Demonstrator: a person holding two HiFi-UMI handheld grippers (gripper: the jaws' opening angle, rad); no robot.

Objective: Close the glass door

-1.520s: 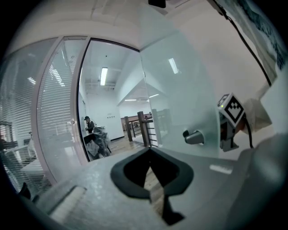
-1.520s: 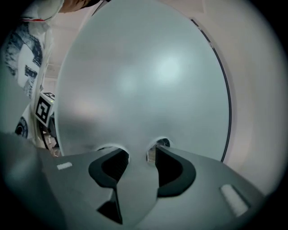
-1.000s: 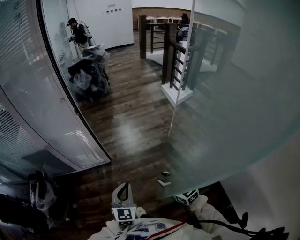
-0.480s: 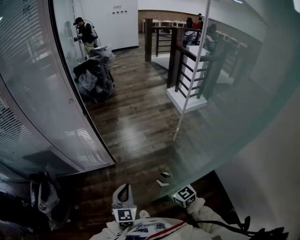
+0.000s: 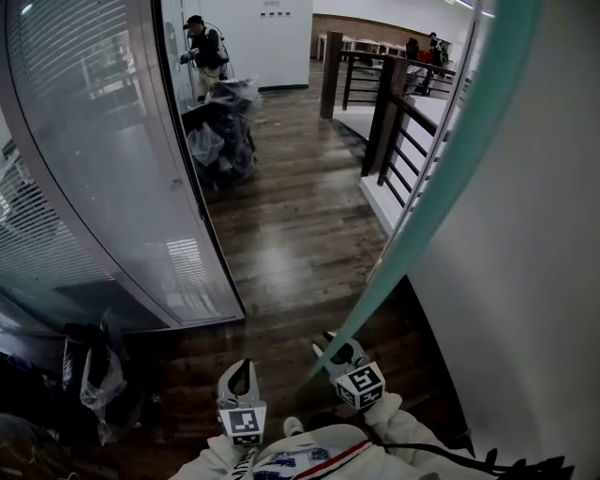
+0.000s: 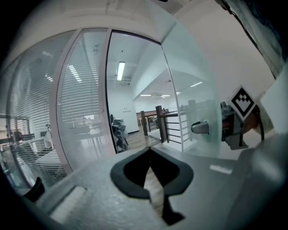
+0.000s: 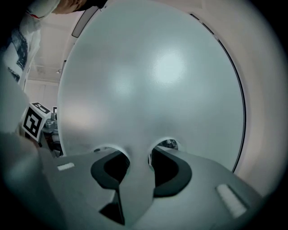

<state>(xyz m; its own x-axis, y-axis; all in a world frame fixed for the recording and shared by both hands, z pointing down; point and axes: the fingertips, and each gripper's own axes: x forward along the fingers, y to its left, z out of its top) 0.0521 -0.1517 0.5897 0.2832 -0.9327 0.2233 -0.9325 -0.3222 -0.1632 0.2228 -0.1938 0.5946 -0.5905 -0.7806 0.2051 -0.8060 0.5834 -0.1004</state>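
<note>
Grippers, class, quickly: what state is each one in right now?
Left gripper: closed, holding nothing.
Right gripper: closed on the edge of the glass door.

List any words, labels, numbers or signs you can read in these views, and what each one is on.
No text can be read in any view.
Left marker cube, right marker cube: black-and-white square patterns, not words.
Wall marks on the far white wall: too small to read.
Shirt print: blurred, unreadable.
Glass door: frosted, no lettering seen.
</note>
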